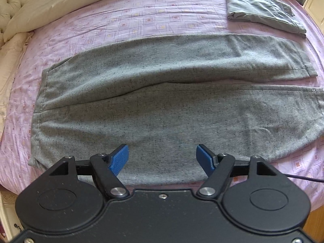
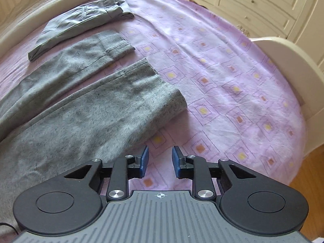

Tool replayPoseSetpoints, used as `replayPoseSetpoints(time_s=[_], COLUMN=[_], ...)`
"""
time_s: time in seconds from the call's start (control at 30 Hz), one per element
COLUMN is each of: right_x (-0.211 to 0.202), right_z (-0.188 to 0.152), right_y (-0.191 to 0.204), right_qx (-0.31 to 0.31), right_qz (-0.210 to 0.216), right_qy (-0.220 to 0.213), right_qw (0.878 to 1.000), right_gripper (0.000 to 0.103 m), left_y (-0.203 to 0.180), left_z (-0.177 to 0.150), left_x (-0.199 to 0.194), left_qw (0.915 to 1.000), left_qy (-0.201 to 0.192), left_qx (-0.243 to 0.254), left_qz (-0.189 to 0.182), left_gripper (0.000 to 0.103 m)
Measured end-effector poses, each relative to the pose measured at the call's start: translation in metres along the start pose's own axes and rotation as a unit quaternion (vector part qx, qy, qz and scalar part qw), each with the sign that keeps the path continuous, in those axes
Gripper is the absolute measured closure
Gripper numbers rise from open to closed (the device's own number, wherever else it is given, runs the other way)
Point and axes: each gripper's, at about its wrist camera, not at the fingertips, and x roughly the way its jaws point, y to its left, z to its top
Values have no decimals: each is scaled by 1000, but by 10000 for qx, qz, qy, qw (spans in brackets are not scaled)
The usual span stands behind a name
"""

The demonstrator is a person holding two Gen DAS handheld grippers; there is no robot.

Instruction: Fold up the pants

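1. The grey pants (image 1: 162, 101) lie flat on the pink bedsheet (image 1: 141, 16), legs side by side.
2. My left gripper (image 1: 163, 159) hovers spread wide above them, empty.
3. My right gripper (image 2: 160, 161) stands parted, gripping nothing, beside the near cuff (image 2: 172, 99).

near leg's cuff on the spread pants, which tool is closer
Right. The right tool hovers open over the sheet just beside that cuff; the left tool is open over the pants' middle, far from the cuff.

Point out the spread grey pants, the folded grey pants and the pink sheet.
spread grey pants (image 1: 162, 117), left wrist view, middle of the near leg.
folded grey pants (image 1: 261, 8), left wrist view, top face.
pink sheet (image 2: 232, 93), right wrist view, bare patch.
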Motion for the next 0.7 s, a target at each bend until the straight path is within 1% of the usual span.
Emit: replayPoseSetpoints(time_s=[0.27,0.37,0.53,0.6,0.63,0.7], right_x=[41,49,56,55,52,42], right_z=[33,41,45,47,49,49], right_y=[-1,-3,-14,-18,-21,-24], right_qx=[35,77,288,373,372,313], right_qz=[424,504,824,989,1058,971], right_qy=[136,179,295,379,359,330], right_qw=[9990,9985,9957,9937,9930,9942], right_gripper=[78,78,76,82,101,103], left_y=[-43,-52,-61,-64,-65,-68], left_z=[3,4,7,7,8,8], left_x=[-2,-4,-4,-3,-3,-2], left_qw=[9997,9995,9990,9988,9987,9987], left_qy=[149,164,222,230,245,267], left_qx=[-19,-28,-143,-165,-167,-163], left_qz=[183,259,363,394,409,414], left_gripper=[28,28,28,28,28,28])
